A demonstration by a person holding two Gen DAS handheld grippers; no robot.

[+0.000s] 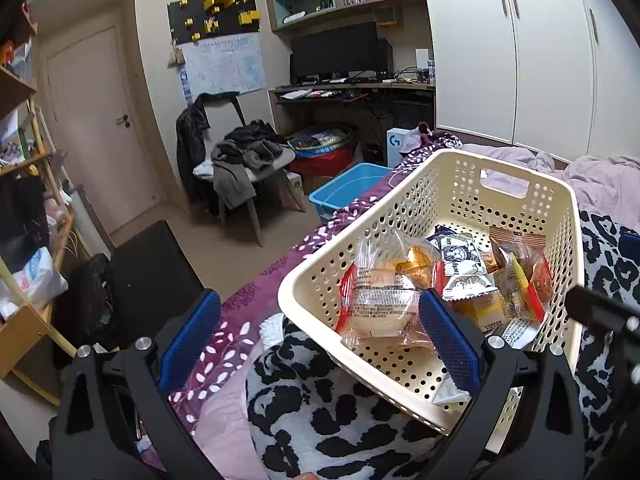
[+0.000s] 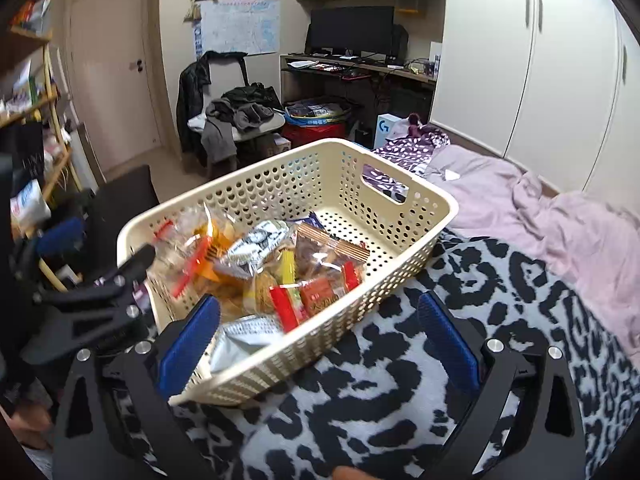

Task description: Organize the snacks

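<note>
Since the cream basket (image 2: 400, 248) sat on the black-and-white blanket (image 2: 500, 300) on the bed, its wrapped snacks (image 2: 288, 268) were gathered in one place within easy reach. Both the left gripper (image 1: 320, 332) and right gripper (image 2: 320, 336) hovered at its near rim, jaws spread wide, pinching nothing, probably so either could take a packet.

beyond my bed i see a chair (image 1: 256, 168) heaped with dark clothes, a blue plastic bin (image 1: 344, 192) just beside it, a black monitor (image 1: 336, 52) on the desk (image 1: 352, 88), white wardrobe doors (image 1: 520, 60) to the right.
</note>
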